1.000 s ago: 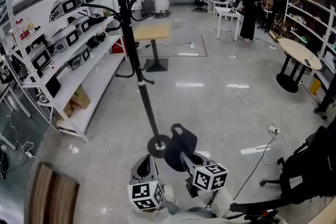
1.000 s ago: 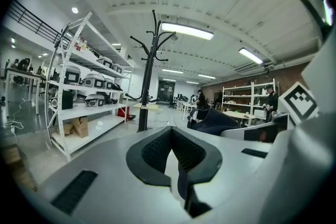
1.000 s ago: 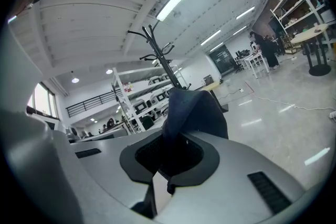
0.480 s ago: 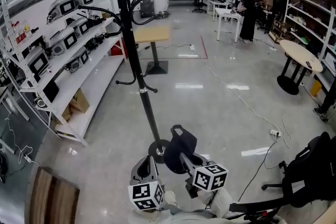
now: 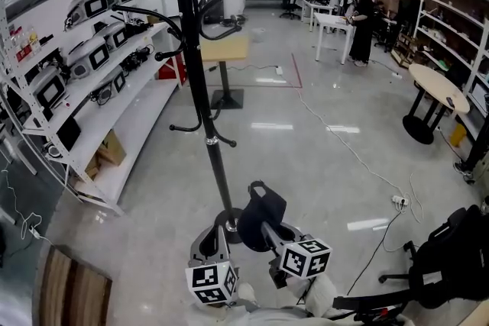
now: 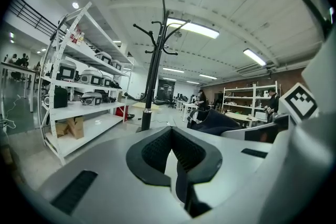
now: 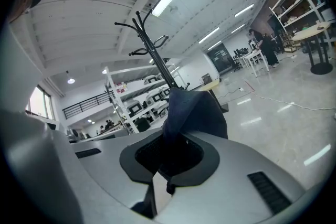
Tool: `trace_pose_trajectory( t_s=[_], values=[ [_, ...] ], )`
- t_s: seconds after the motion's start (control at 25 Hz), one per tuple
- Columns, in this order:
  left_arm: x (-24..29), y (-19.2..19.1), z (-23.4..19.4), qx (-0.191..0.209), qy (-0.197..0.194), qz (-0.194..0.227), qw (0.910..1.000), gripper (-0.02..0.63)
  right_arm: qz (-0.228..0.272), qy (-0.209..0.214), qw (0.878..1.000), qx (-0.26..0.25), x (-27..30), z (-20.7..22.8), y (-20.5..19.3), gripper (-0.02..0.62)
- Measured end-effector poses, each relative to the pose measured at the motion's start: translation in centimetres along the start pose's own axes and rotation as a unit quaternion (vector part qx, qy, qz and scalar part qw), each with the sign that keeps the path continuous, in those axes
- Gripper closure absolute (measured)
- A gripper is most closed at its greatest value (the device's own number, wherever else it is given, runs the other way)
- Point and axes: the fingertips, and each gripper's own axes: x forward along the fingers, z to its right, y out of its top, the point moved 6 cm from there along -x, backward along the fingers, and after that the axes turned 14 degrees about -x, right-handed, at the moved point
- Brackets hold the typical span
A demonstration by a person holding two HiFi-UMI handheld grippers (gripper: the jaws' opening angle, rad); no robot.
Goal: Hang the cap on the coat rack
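The black coat rack (image 5: 200, 80) stands on the shiny floor just ahead, its round base (image 5: 227, 219) partly hidden behind the cap. Curved hooks branch off at its top and halfway up. My right gripper (image 5: 266, 229) is shut on the dark navy cap (image 5: 260, 211), held low next to the rack's base. In the right gripper view the cap (image 7: 194, 107) rises out of the gripper (image 7: 168, 157), with the rack (image 7: 152, 55) behind it. My left gripper (image 5: 214, 234) is shut and holds nothing. The left gripper view has the rack (image 6: 152, 71) ahead and the cap (image 6: 212, 120) to the right.
White shelving (image 5: 92, 88) with boxed devices lines the left side. A small wooden table (image 5: 221, 50) stands behind the rack and a round table (image 5: 435, 80) at the right. A cable (image 5: 359, 156) and power strip (image 5: 399, 201) lie on the floor. A black chair (image 5: 451, 256) sits at lower right. A person (image 5: 361, 11) stands far back.
The coat rack has come closer and shifted slightly right in the head view. Both grippers keep the same pose, and the cap stays in the right one.
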Motion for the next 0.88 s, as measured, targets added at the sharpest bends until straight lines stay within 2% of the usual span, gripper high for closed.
trace_pose_trajectory(
  t_s=[0.36,0.72,0.88],
  values=[
    [4.3,2.3,-2.6,0.003,-0.006,0.002,1.0,0.603,0.006,-0.006,1.0,-0.004,4.9,0.8,1.8,0.566],
    [8.4,3.6,-4.8,0.008,-0.006,0.004,0.9999,0.603,0.022,0.007,1.0,-0.013,8.5,1.3,3.1,0.566],
    [10.1,4.0,-5.1,-0.007,-0.002,0.008,0.9999,0.603,0.017,0.009,1.0,-0.018,9.1,2.0,3.7,0.566]
  ],
)
